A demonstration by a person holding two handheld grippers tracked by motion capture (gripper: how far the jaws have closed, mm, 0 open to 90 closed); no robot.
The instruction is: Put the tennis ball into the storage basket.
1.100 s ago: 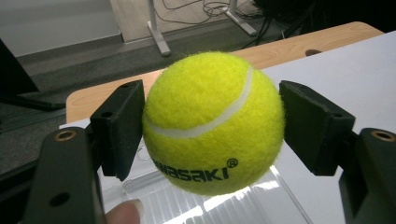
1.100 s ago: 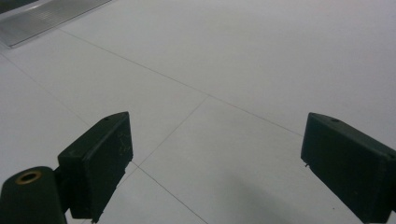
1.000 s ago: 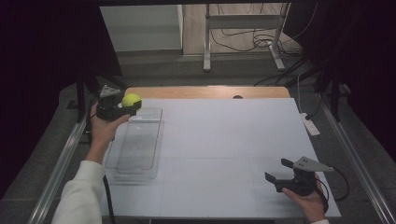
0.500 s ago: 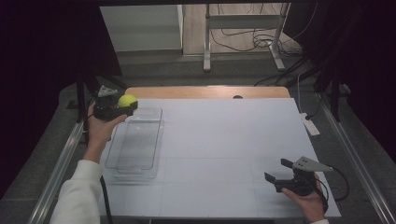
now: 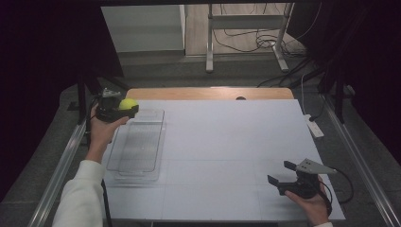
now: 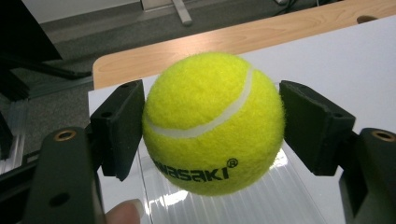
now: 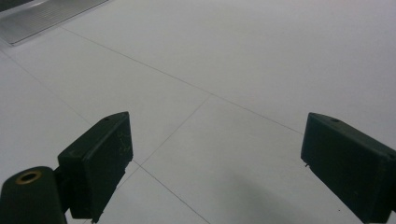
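Tennis ball (image 6: 213, 122) sits clamped between left gripper (image 6: 212, 126) jaws.

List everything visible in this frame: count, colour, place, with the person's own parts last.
tennis ball: one, yellow-green, between the left gripper's jaws, above the tray's far end
tray: one, clear plastic, left side of the table
table: one, white top, wooden far edge
white device: one, right table edge
left gripper: one, black, shut on the tennis ball
right gripper: one, black, jaws open, near right corner
sleeve: one, white, left forearm
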